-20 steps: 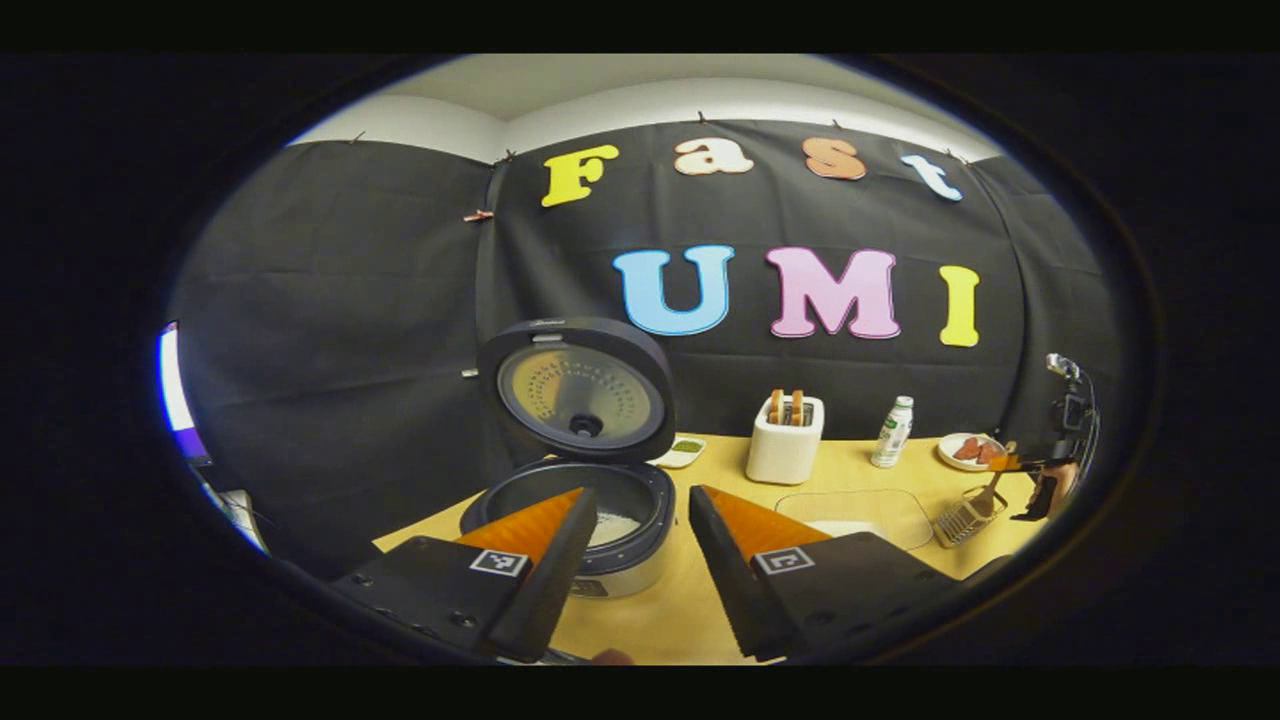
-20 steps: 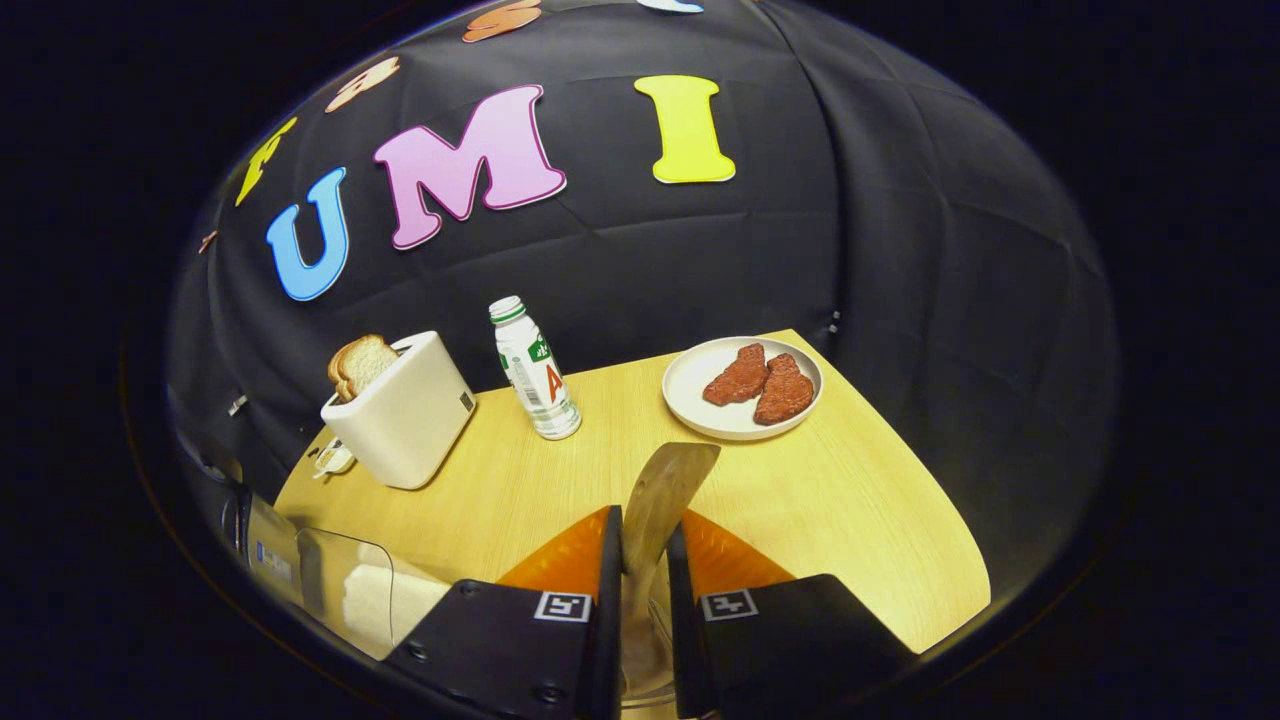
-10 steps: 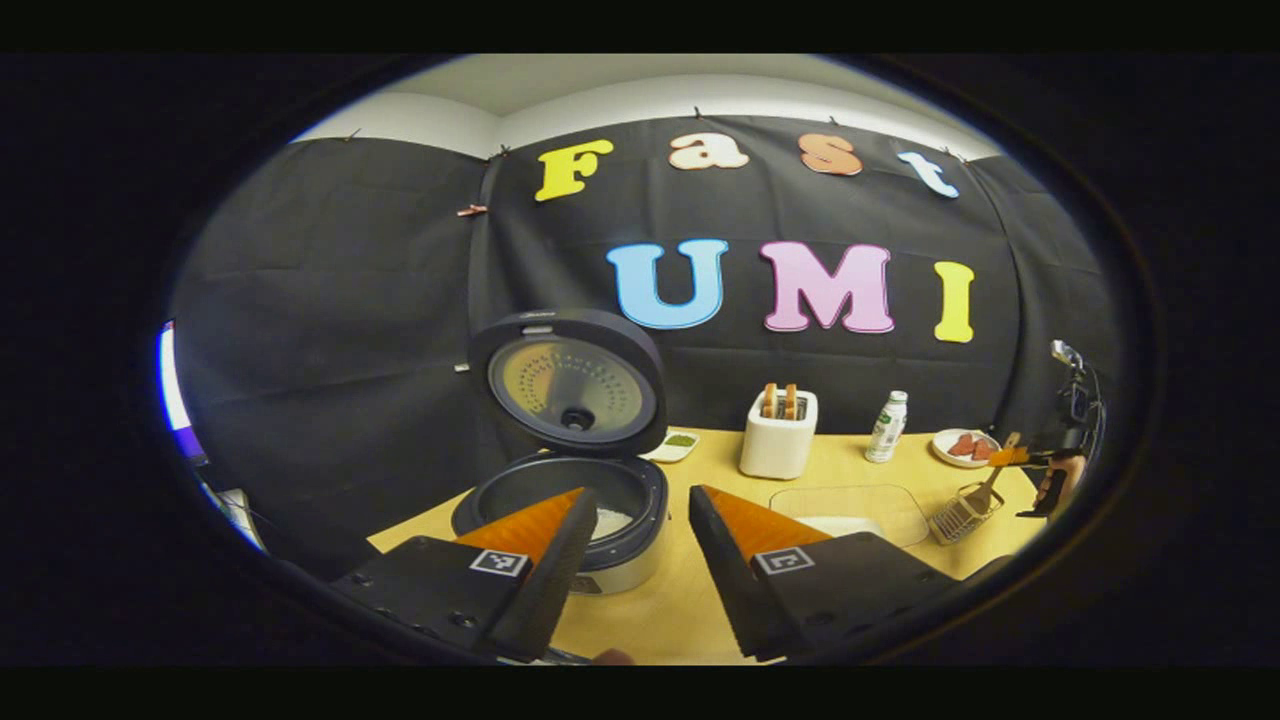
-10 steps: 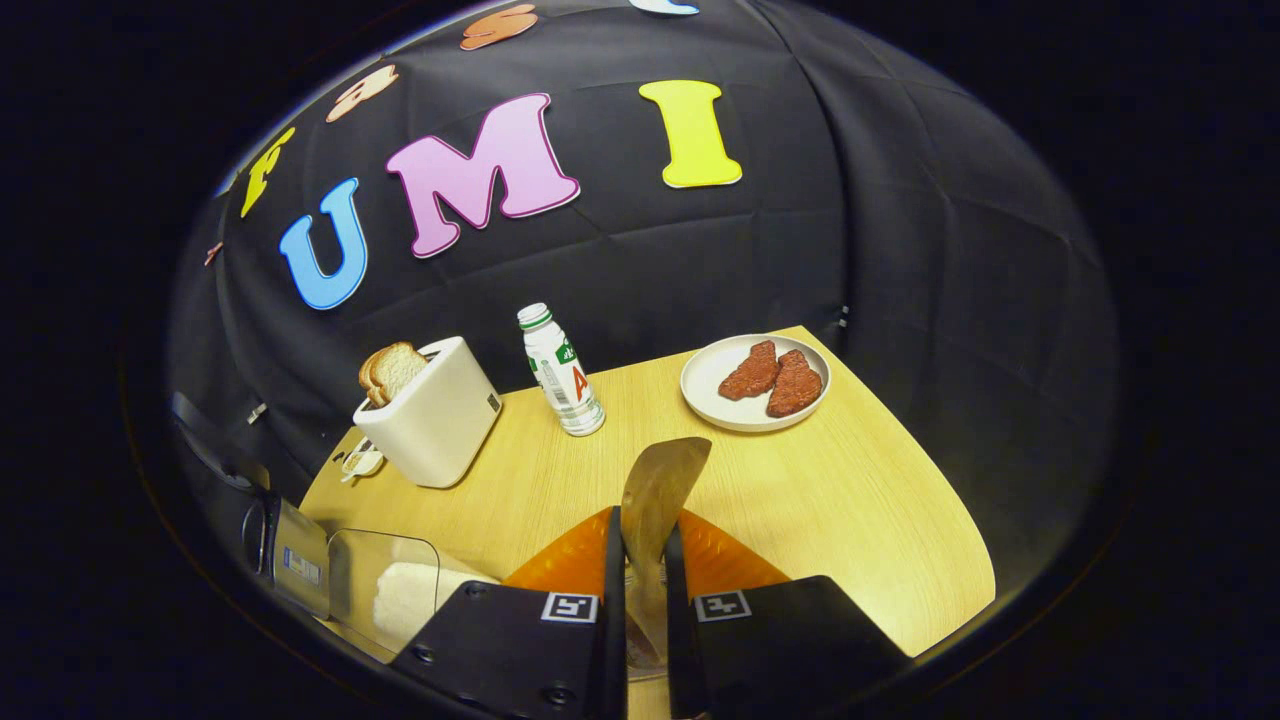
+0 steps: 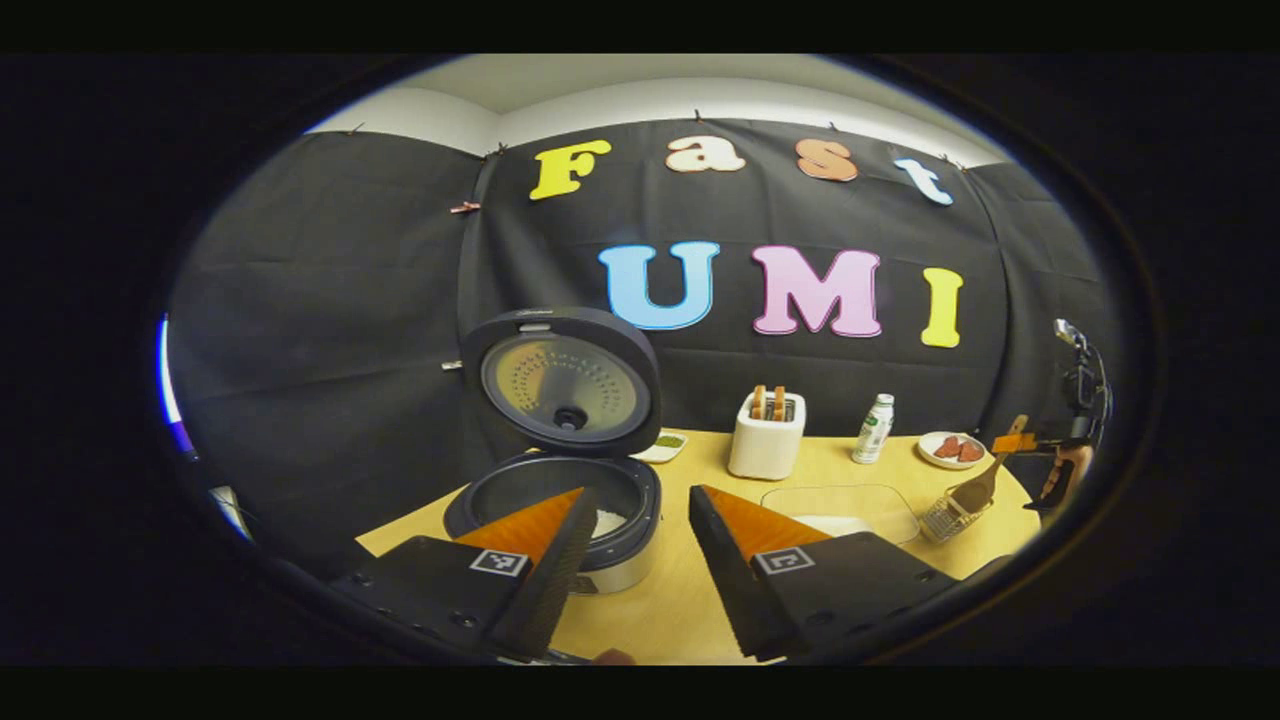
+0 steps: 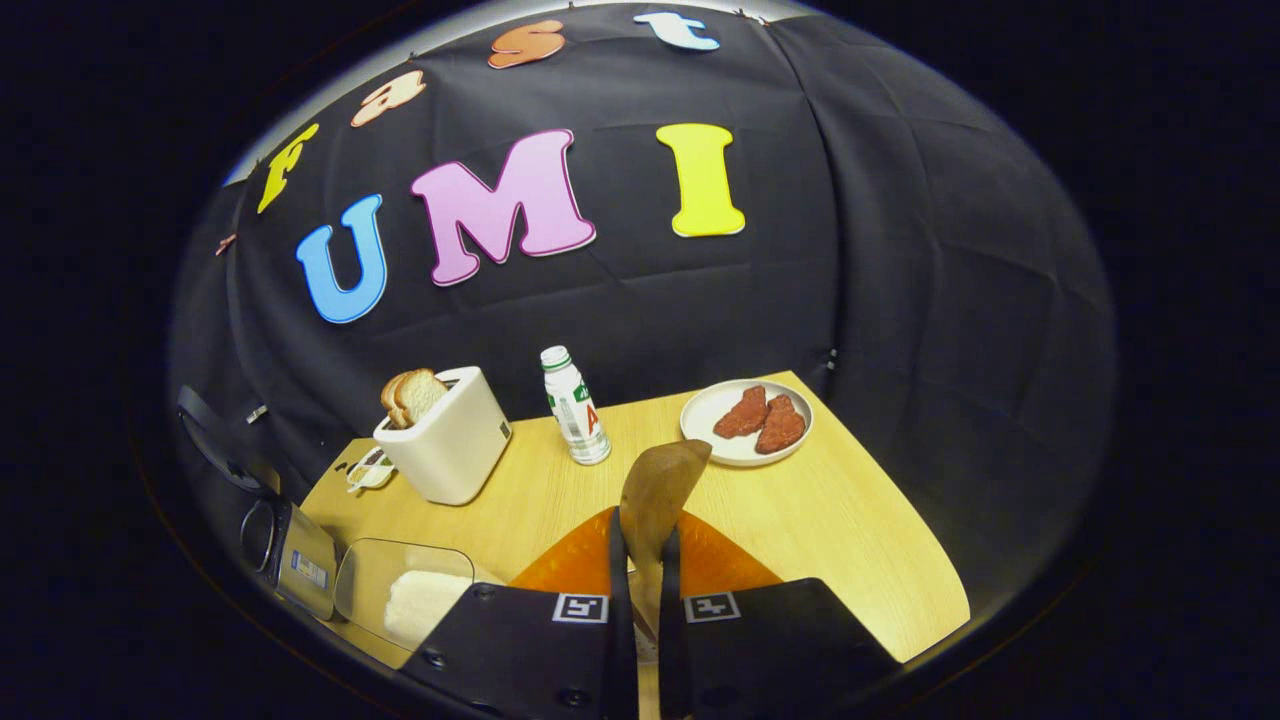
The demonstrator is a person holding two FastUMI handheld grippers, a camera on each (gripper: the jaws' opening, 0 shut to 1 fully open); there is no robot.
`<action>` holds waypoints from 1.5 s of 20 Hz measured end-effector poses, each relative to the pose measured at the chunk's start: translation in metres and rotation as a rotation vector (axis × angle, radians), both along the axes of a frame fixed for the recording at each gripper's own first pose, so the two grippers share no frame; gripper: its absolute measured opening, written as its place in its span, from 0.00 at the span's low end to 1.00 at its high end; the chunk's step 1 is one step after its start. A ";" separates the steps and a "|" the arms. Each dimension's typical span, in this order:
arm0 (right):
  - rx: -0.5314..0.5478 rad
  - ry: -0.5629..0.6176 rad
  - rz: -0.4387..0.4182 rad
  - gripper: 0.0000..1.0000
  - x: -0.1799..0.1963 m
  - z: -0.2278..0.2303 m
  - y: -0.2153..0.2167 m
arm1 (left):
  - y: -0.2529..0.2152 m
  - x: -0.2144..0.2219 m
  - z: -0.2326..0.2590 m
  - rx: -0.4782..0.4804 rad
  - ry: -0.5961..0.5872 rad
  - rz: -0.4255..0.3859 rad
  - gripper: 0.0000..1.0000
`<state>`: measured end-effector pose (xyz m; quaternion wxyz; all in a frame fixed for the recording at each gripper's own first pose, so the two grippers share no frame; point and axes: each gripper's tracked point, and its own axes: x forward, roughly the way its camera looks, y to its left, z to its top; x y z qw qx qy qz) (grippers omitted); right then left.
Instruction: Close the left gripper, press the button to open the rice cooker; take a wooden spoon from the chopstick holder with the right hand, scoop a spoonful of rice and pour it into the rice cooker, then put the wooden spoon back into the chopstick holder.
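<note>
The black rice cooker (image 5: 555,505) stands open with its lid (image 5: 565,380) raised, and some white rice shows in its pot. My left gripper (image 5: 640,510) hovers open in front of it, holding nothing. At the far right, my right gripper (image 5: 1030,445) holds the wooden spoon (image 5: 975,492) just above the wire chopstick holder (image 5: 943,517). In the right gripper view, my right gripper (image 6: 640,525) is shut on the wooden spoon (image 6: 660,485), whose broad end sticks out past the fingertips. The clear rice container (image 6: 405,595) lies to the lower left, also seen as the rice container (image 5: 840,505).
On the wooden table (image 6: 830,520) stand a white toaster (image 6: 445,435) with bread, a small bottle (image 6: 575,405) and a plate (image 6: 745,420) with two pieces of meat. A small dish (image 5: 665,445) sits behind the cooker. The rice cooker (image 6: 290,555) shows at the left edge.
My right gripper has risen with the spoon, lifting it up from the chopstick holder. The left gripper has drawn back slightly from the open cooker and stays open.
</note>
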<state>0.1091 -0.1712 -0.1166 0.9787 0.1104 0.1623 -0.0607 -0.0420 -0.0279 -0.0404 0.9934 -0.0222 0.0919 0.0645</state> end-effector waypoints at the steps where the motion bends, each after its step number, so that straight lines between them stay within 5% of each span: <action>1: -0.010 -0.024 -0.003 0.13 -0.001 0.012 0.003 | 0.003 -0.001 0.000 -0.001 -0.005 0.000 0.67; 14: 0.017 -0.131 0.138 0.13 -0.005 0.070 0.123 | 0.032 -0.005 0.001 -0.015 -0.032 -0.026 0.67; 23: -0.002 -0.050 0.251 0.13 0.007 0.021 0.220 | 0.052 0.006 -0.002 -0.009 -0.032 -0.073 0.67; 30: 0.002 0.034 0.236 0.13 0.010 -0.033 0.252 | 0.068 0.017 0.003 0.025 -0.042 -0.117 0.68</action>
